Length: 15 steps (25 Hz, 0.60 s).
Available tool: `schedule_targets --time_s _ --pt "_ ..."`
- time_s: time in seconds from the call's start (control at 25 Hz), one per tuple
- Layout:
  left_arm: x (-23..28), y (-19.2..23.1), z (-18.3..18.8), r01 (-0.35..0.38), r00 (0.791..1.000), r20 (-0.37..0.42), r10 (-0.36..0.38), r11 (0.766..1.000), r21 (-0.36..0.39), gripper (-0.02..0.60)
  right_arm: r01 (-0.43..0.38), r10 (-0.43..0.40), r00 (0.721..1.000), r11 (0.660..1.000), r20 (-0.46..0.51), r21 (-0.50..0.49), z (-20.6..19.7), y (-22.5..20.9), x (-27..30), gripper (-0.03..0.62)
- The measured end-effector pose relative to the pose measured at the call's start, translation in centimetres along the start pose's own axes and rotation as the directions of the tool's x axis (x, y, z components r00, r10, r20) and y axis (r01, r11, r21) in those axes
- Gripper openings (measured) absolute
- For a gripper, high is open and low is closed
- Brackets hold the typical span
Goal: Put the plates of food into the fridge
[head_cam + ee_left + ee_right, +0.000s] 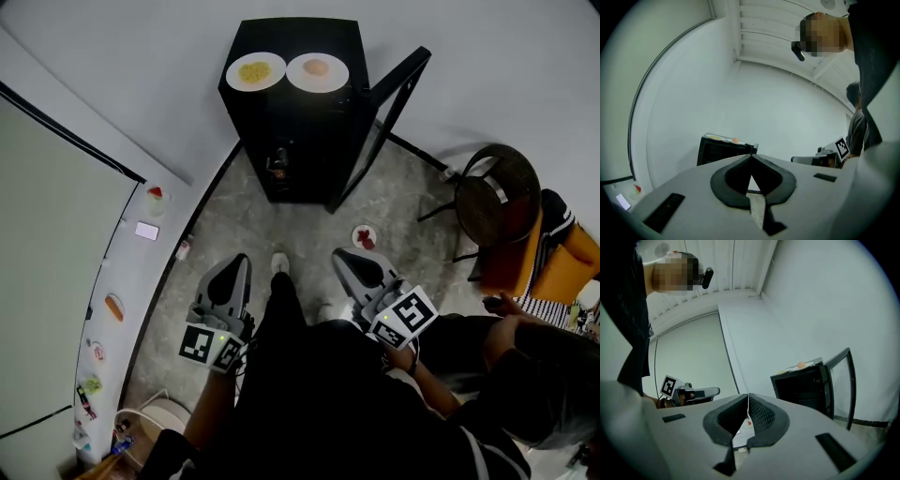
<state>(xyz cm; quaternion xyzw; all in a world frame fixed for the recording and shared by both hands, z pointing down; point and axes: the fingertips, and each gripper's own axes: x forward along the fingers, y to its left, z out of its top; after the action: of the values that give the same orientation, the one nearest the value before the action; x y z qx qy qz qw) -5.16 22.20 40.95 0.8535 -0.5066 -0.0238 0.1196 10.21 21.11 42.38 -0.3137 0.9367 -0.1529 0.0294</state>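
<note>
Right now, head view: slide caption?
Yellow-food plate and pink-food plate atop open fridge; left gripper, right gripper shut, empty.

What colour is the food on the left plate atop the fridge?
The food is yellow, clearest in the head view.

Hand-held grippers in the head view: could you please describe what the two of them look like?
The left hand-held gripper and the right hand-held gripper both have pale grey, tapered shell jaws lined with black padding. Each carries a white cube printed with black square markers at its rear. The person wears a black top.
</note>
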Motion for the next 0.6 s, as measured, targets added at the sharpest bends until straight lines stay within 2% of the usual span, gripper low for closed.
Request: schedule_targets --time_s 0.32,0.6 --pt "5.0 7.3 1.6 0.021 1.0 -0.012 -0.022 0.999 -0.031 0.025 0.019 -0.019 1.0 1.0 -0.02 0.024 1.3 -3.3 8.0 0.028" --pt "9.5 12.7 2.5 0.052 0.998 -0.024 -0.053 0.998 -0.028 0.025 0.034 -0.033 0.999 0.999 -0.021 0.042 2.6 -6.6 14.5 0.028"
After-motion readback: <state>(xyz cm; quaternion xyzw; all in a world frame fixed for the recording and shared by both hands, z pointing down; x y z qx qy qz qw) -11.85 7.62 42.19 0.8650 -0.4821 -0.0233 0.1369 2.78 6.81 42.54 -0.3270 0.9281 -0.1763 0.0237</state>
